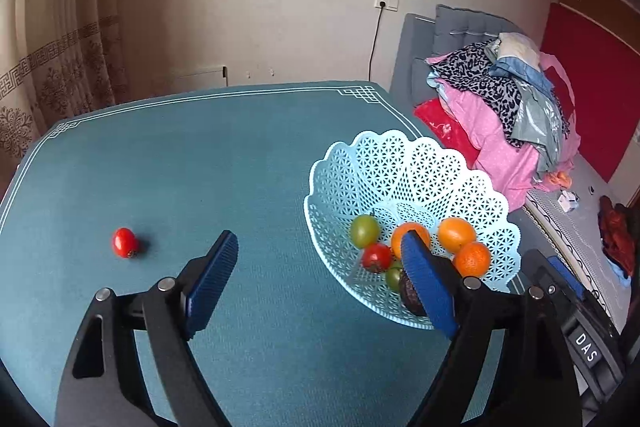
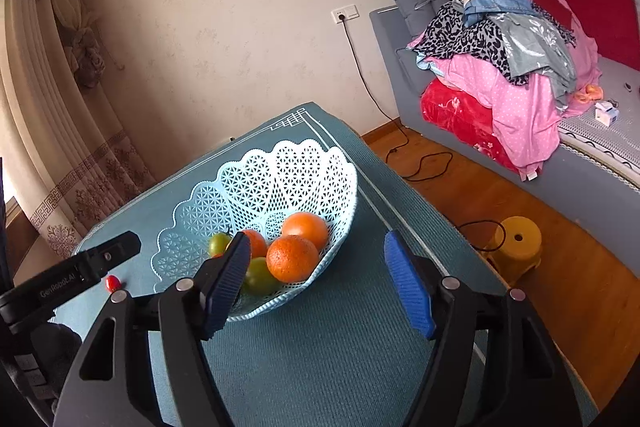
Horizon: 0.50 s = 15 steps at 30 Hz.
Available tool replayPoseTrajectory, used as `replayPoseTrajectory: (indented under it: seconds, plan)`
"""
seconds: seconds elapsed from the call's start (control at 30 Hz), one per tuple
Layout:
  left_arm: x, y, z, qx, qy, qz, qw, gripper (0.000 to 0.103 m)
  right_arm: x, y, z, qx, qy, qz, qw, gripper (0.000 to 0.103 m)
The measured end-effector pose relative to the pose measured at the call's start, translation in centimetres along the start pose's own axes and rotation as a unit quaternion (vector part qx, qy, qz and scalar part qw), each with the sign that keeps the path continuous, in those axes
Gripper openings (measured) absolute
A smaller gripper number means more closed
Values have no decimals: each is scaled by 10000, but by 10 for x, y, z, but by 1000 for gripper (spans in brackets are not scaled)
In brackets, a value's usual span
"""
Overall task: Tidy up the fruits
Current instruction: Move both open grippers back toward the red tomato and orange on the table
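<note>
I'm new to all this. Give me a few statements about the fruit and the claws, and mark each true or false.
1. A red tomato lies on the table outside the basket. True.
2. The basket holds only oranges. False: green and red tomatoes lie there too.
3. The left claw grips an orange. False: it is open and holds nothing.
4. The right claw is open. True.
5. The basket is pink. False: pale blue.

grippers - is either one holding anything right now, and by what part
Nothing is held. The left gripper and right gripper both stand open and empty; one red tomato lies alone on the table.
</note>
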<state>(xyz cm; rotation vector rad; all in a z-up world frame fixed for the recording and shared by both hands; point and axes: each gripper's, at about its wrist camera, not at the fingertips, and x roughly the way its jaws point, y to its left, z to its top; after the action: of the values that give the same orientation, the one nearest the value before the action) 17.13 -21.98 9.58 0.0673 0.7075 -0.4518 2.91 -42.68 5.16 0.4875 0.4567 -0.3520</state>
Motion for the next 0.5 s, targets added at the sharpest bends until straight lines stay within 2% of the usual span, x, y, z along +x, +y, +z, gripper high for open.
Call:
replayPoseTrajectory:
  seconds: [0.33,0.5]
  plan:
    - [-27,29,-3,-164,-167,411,9989,94,-9,14,-7,-105,70,97,9999,69]
    - [-37,46,-8,-194,-167,545,9982,95,-14,28,-11,-237,81,200,9995,69]
